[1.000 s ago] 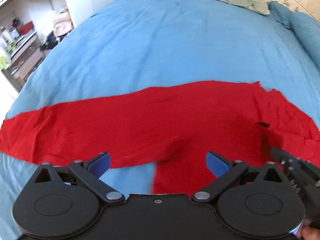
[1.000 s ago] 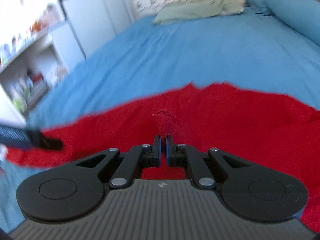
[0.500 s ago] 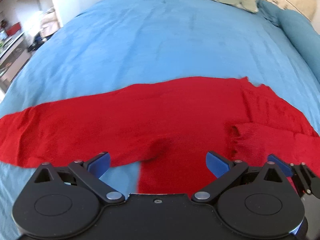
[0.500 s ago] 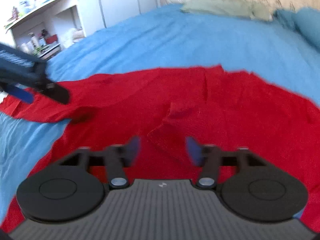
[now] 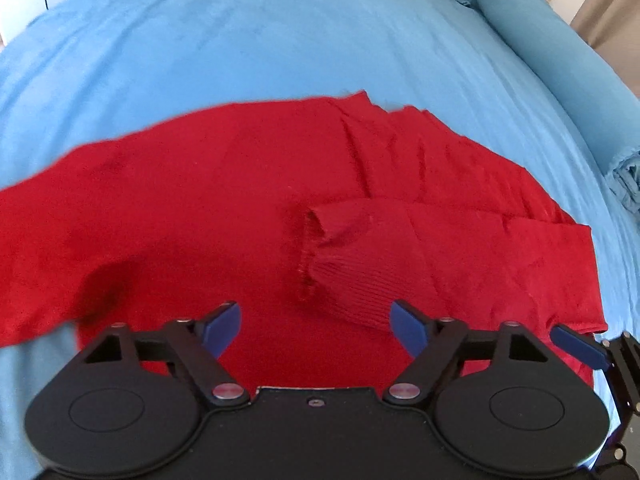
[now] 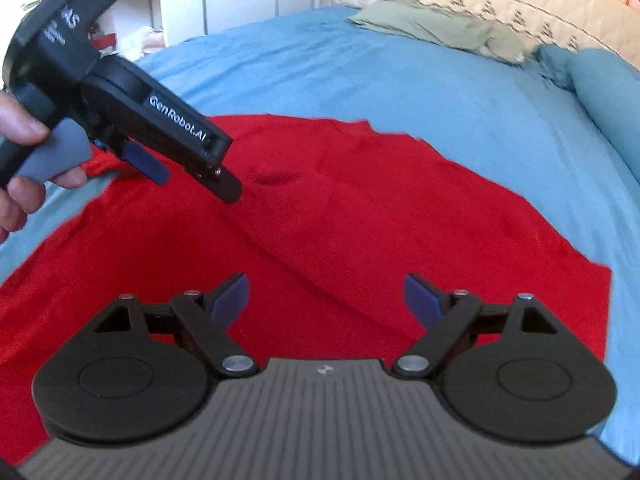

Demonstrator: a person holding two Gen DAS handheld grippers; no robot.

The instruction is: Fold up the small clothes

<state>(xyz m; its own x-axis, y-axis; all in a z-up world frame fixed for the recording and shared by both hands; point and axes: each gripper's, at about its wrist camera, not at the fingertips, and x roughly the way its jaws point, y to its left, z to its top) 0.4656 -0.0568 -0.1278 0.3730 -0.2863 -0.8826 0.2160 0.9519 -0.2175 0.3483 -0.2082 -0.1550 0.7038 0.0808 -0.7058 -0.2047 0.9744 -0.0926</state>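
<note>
A red knit sweater (image 5: 200, 208) lies spread flat on the blue bed cover (image 5: 280, 40). One sleeve is folded in across the body, its ribbed cuff (image 5: 352, 276) lying loose. My left gripper (image 5: 315, 310) hovers just over that cuff. Its jaws are closing, with the cuff's edge below and between them, and the pads are not pressing on it. My right gripper (image 6: 325, 284) hangs over the sweater (image 6: 380, 220) with its jaws opening and nothing in them. The right wrist view shows the left gripper (image 6: 196, 184) at upper left, held by a hand (image 6: 20, 128).
A green pillow (image 6: 432, 28) and a blue bolster (image 6: 600, 88) lie at the head of the bed, against a quilted headboard. White shelves (image 6: 140, 8) stand beyond the bed's left side. The right gripper's blue pad (image 5: 576, 344) shows at the left view's right edge.
The right gripper went from shut to wide open, letting go of the sleeve, and drew back. The left gripper swung right and lower over the cuff, and its jaws narrowed slightly.
</note>
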